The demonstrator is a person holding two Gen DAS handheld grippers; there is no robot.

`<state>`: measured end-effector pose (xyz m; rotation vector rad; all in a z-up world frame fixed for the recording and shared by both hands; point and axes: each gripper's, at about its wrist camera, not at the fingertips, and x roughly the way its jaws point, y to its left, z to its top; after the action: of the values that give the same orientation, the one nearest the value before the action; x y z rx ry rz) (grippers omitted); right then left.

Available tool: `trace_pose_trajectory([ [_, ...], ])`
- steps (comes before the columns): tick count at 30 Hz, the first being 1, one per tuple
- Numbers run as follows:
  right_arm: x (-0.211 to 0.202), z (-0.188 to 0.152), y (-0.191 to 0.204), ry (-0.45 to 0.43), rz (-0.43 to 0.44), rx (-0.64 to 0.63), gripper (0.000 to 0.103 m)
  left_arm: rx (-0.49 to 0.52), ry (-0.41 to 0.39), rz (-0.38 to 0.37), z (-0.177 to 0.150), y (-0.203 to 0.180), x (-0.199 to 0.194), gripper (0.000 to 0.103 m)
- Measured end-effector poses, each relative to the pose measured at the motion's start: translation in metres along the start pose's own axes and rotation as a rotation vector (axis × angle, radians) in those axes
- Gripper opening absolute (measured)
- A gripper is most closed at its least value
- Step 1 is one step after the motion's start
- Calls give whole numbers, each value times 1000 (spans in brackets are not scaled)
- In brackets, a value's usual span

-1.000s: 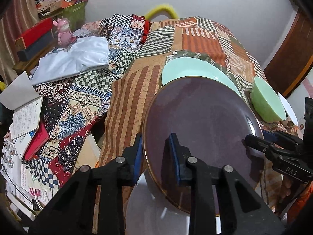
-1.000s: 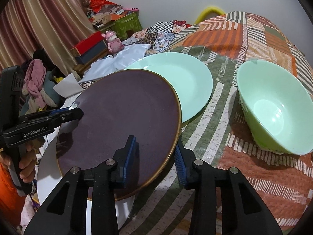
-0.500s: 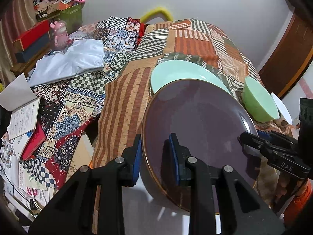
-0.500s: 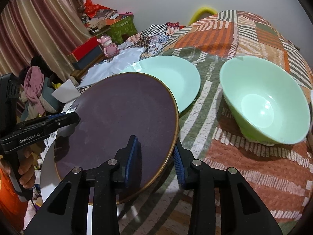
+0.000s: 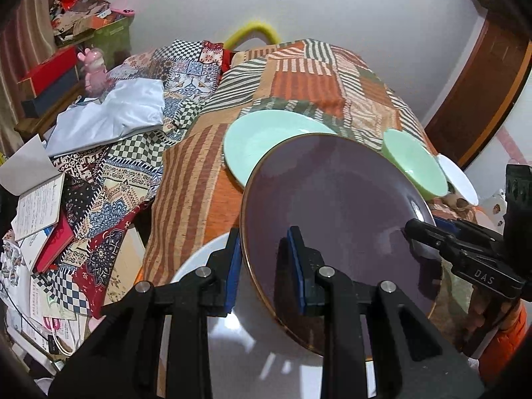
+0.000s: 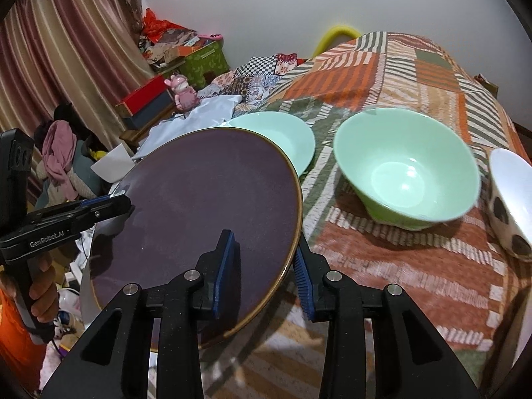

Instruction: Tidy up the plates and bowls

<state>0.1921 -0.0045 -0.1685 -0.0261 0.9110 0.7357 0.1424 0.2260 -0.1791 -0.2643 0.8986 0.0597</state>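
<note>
A dark purple plate point(image 5: 332, 206) with a gold rim hangs tilted above a white plate point(image 5: 232, 349). My left gripper point(image 5: 262, 242) is shut on its near-left rim. Across the plate, my right gripper point(image 5: 432, 232) clamps the opposite edge. In the right wrist view the right gripper point(image 6: 262, 249) pinches the purple plate point(image 6: 199, 206) at its right rim, and the left gripper point(image 6: 109, 202) holds the far side, a hand on its handle. Beyond lie a mint plate point(image 5: 266, 139) point(image 6: 286, 136) and a green bowl point(image 5: 415, 163) point(image 6: 405, 173).
A white bowl with dark spots point(image 6: 512, 199) stands right of the green bowl on the striped patchwork bedspread point(image 6: 415, 66). To the left lie a folded pale cloth point(image 5: 109, 116), open books point(image 5: 40, 206), a pink figurine point(image 5: 94, 69) and boxes. A wooden door point(image 5: 482, 93) is at the right.
Both grippers have drawn back and up with the purple plate between them. The mint plate and green bowl now look farther off, and more of the white plate shows beneath.
</note>
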Motion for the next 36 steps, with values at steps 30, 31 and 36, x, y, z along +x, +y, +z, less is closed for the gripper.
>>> trace_pose_trajectory([
  [30,-83,-59,-47,-65,-87,95,32,72,2,-99,-38,-99,-30,27],
  [31,-83,-61,-48,-64,-88,100,32,73,6,-103,-40,-101,-29,27],
  [36,-86,-72,-56,-57,-99,127,32,78,35,-114,-45,-110,-19,27],
])
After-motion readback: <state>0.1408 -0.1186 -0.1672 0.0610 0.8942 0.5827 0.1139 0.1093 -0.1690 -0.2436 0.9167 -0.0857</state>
